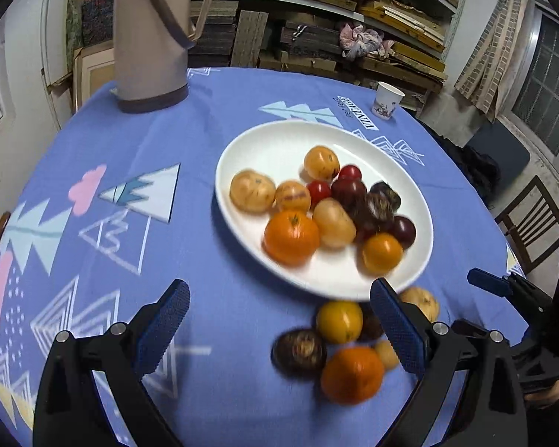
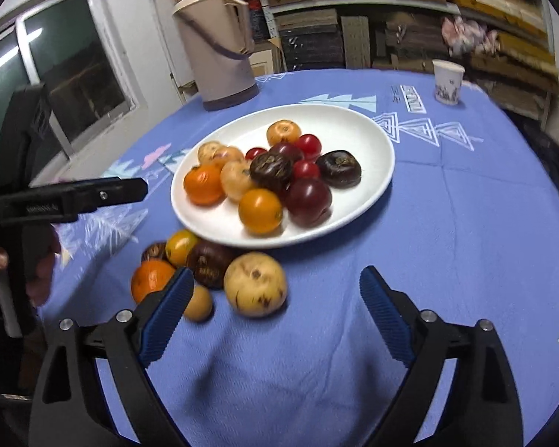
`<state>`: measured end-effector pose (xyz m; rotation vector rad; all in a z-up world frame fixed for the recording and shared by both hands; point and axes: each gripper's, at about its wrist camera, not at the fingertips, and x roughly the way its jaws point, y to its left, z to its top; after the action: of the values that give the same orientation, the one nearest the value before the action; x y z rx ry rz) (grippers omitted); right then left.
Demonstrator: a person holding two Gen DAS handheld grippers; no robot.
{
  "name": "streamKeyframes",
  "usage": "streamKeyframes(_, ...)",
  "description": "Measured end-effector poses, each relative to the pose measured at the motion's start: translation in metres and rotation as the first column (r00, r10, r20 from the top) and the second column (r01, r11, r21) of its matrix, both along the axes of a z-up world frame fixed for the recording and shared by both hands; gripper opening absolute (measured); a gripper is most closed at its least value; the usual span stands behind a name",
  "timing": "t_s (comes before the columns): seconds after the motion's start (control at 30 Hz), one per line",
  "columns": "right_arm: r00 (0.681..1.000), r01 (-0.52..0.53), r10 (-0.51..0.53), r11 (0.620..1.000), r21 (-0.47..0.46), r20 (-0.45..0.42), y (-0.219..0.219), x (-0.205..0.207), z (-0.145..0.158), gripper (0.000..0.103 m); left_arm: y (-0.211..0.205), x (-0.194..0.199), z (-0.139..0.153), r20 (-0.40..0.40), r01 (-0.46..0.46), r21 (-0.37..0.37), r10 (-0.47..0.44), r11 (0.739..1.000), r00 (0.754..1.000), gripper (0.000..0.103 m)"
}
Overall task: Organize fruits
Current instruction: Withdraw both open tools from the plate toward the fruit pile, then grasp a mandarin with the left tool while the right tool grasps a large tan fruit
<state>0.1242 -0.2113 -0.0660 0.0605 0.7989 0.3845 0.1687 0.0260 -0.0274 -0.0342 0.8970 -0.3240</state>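
Observation:
A white oval plate [image 1: 279, 141] [image 2: 354, 126] on the blue tablecloth holds several fruits: orange, tan, red and dark purple. Loose fruits lie on the cloth just in front of it: an orange one [image 1: 352, 374] [image 2: 151, 279], a yellow one [image 1: 339, 321] [image 2: 180, 246], a dark one [image 1: 299, 352] [image 2: 209, 264] and a tan spotted one [image 1: 423, 300] [image 2: 255, 284]. My left gripper [image 1: 279, 329] is open and empty above the loose fruits. My right gripper [image 2: 274, 307] is open and empty, with the tan fruit between its fingers' line.
A beige thermos jug [image 1: 151, 37] [image 2: 218, 48] stands at the table's far left. A paper cup [image 1: 387, 101] [image 2: 447, 82] stands far right. Shelves of stacked boards line the back wall. A wooden chair [image 1: 533, 223] stands right of the table.

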Motion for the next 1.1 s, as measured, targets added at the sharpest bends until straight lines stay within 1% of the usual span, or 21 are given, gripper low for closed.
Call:
streamKeyframes(0.07, 1.000, -0.008, 0.008, 1.000, -0.015, -0.008, 0.004, -0.003, -0.005, 0.088, 0.007, -0.007, -0.004, 0.004, -0.026, -0.010, 0.026, 1.000, 1.000, 0.098)
streamKeyframes(0.13, 1.000, -0.013, 0.013, 1.000, -0.027, -0.018, 0.008, -0.003, -0.008, 0.088, 0.011, -0.012, -0.010, -0.007, -0.030, -0.023, 0.030, 0.999, 1.000, 0.098)
streamKeyframes(0.2, 1.000, -0.015, 0.015, 0.999, -0.032, -0.023, 0.011, -0.002, -0.010, 0.086, 0.013, -0.015, -0.014, -0.012, -0.034, -0.014, 0.034, 0.999, 0.999, 0.098)
streamKeyframes(0.27, 0.999, -0.014, 0.012, 0.999, -0.037, -0.034, 0.013, 0.002, -0.012, 0.078, 0.014, -0.017, -0.020, -0.021, -0.037, 0.001, 0.037, 0.999, 0.999, 0.098)
streamKeyframes(0.33, 0.999, -0.027, 0.025, 0.999, -0.042, -0.047, 0.017, 0.005, -0.016, 0.073, 0.016, -0.017, -0.025, -0.038, -0.036, -0.006, 0.036, 0.999, 0.999, 0.098)
streamKeyframes(0.37, 0.998, -0.033, 0.029, 0.997, -0.065, -0.055, 0.021, 0.008, -0.018, 0.070, 0.018, -0.018, -0.027, -0.046, -0.037, -0.013, 0.036, 0.999, 0.998, 0.098)
streamKeyframes(0.43, 0.998, -0.035, 0.027, 0.993, -0.115, -0.063, 0.028, 0.013, -0.022, 0.069, 0.020, -0.019, -0.031, -0.055, -0.036, -0.016, 0.035, 0.999, 0.998, 0.098)
streamKeyframes(0.5, 0.997, -0.041, 0.032, 0.992, -0.122, -0.069, 0.032, 0.018, -0.024, 0.068, 0.020, -0.020, -0.033, -0.061, -0.035, -0.004, 0.034, 0.999, 0.998, 0.098)
streamKeyframes(0.6, 0.995, -0.061, 0.051, 0.991, -0.115, -0.086, 0.037, 0.027, -0.026, 0.057, 0.022, -0.021, -0.033, -0.060, -0.035, 0.010, 0.035, 0.999, 0.998, 0.098)
streamKeyframes(0.63, 0.994, -0.063, 0.052, 0.991, -0.114, -0.096, 0.038, 0.030, -0.028, 0.049, 0.022, -0.021, -0.033, -0.058, -0.035, 0.013, 0.036, 0.999, 0.998, 0.098)
streamKeyframes(0.67, 0.994, -0.054, 0.043, 0.991, -0.119, -0.097, 0.038, 0.032, -0.028, 0.045, 0.023, -0.021, -0.033, -0.057, -0.037, 0.014, 0.037, 0.999, 0.998, 0.098)
streamKeyframes(0.77, 0.994, -0.057, 0.048, 0.994, -0.095, -0.097, 0.036, 0.035, -0.028, 0.044, 0.026, -0.021, -0.034, -0.063, -0.041, 0.015, 0.042, 0.999, 0.997, 0.098)
streamKeyframes(0.87, 0.994, -0.048, 0.043, 0.998, -0.049, -0.102, 0.029, 0.032, -0.029, 0.044, 0.027, -0.021, -0.035, -0.068, -0.038, 0.018, 0.040, 0.999, 0.997, 0.098)
streamKeyframes(0.97, 0.995, -0.033, 0.031, 0.999, -0.014, -0.099, 0.020, 0.024, -0.026, 0.044, 0.024, -0.027, -0.033, -0.061, -0.013, 0.014, 0.014, 1.000, 0.998, 0.098)
streamKeyframes(1.1, 0.996, -0.011, 0.012, 1.000, 0.010, -0.093, 0.007, 0.014, -0.023, 0.044, 0.012, -0.035, -0.030, -0.060, 0.031, 0.003, -0.031, 0.999, 0.998, 0.098)
